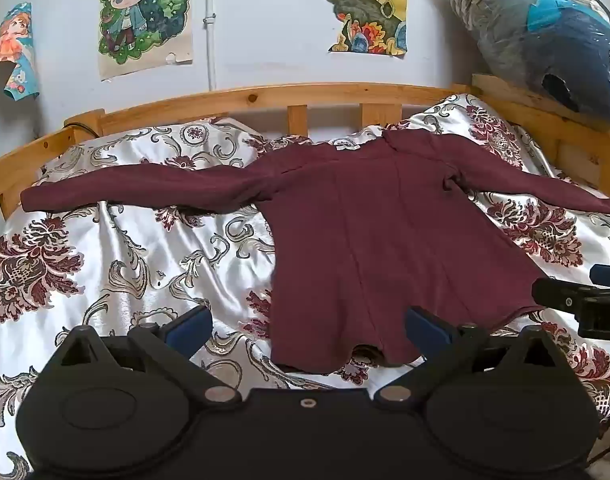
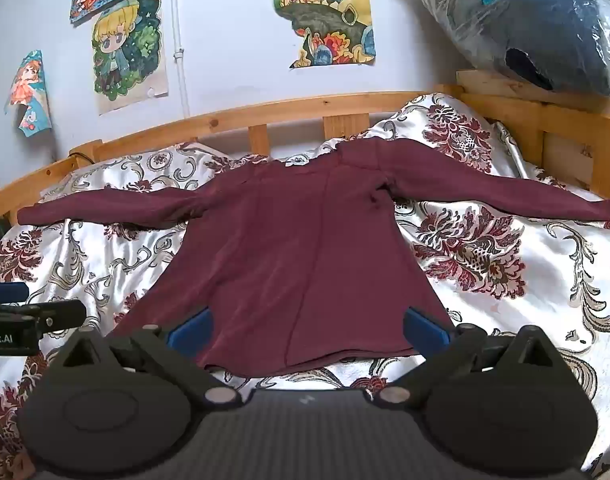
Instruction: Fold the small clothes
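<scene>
On the floral satin bedspread: one maroon long-sleeved top, laid flat, sleeves spread wide toward the wooden bed rail — I judge it was arranged so for a clean first fold. Left gripper: jaws apart, empty, hovering at the hem's left corner. Right gripper: jaws apart, empty, over the hem — I read both as poised to pinch the hem.

One maroon long-sleeved top is lying on one bed; two grippers, left gripper and right gripper, are showing; four cartoon posters are hanging upper left and centre.
</scene>
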Demonstrator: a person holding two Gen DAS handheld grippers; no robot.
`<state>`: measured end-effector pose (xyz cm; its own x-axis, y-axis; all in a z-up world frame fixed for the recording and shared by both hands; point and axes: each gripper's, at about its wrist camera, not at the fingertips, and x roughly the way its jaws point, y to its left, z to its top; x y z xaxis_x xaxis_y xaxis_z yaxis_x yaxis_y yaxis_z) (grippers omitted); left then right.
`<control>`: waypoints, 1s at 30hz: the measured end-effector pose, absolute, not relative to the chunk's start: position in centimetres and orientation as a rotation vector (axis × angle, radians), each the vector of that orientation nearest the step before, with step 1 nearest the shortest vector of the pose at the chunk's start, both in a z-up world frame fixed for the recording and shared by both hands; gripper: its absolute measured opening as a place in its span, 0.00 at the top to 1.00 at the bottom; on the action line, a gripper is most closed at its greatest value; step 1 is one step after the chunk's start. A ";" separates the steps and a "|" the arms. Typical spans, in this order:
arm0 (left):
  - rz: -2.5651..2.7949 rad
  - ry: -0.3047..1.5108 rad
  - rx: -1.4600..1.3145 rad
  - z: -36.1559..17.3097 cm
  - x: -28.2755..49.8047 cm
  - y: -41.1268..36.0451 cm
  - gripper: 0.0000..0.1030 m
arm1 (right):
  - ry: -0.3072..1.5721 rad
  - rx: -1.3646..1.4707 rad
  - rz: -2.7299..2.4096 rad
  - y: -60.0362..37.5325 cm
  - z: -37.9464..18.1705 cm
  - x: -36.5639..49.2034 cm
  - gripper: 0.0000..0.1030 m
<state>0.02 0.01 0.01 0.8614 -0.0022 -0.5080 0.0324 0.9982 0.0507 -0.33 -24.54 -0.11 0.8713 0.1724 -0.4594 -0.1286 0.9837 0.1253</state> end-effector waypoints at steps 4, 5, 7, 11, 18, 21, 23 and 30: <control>-0.020 0.527 0.058 0.0 0.0 0.0 0.01 | 0.482 0.095 0.160 -24.6 -0.1 -0.3 0.00; -0.021 0.528 0.059 0.0 0.0 0.0 0.01 | 0.482 0.095 0.161 -24.6 -0.1 -0.3 0.00; -0.022 0.528 0.059 0.0 0.0 0.0 0.01 | 0.481 0.094 0.160 -24.6 -0.1 -0.4 0.00; -0.017 0.529 0.058 0.0 0.0 0.0 0.01 | 0.481 0.095 0.158 -24.5 -0.1 -0.4 0.00; -0.017 0.528 0.059 0.0 0.0 0.0 0.01 | 0.483 0.104 0.155 -24.6 -0.1 -0.4 0.00; -0.017 0.528 0.059 0.0 0.0 0.0 0.01 | 0.481 0.104 0.157 -24.7 -0.1 -0.4 0.00; -0.018 0.528 0.059 0.0 0.0 0.0 0.01 | 0.481 0.104 0.158 -24.6 -0.1 -0.4 0.00; -0.018 0.528 0.060 0.0 0.0 0.0 0.01 | 0.477 0.103 0.158 -24.5 -0.1 -0.4 0.00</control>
<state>-0.01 0.01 0.00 0.8638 -0.0014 -0.5038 0.0322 0.9981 0.0524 -0.40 -24.53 -0.08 0.8767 0.1754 -0.4480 -0.1276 0.9826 0.1350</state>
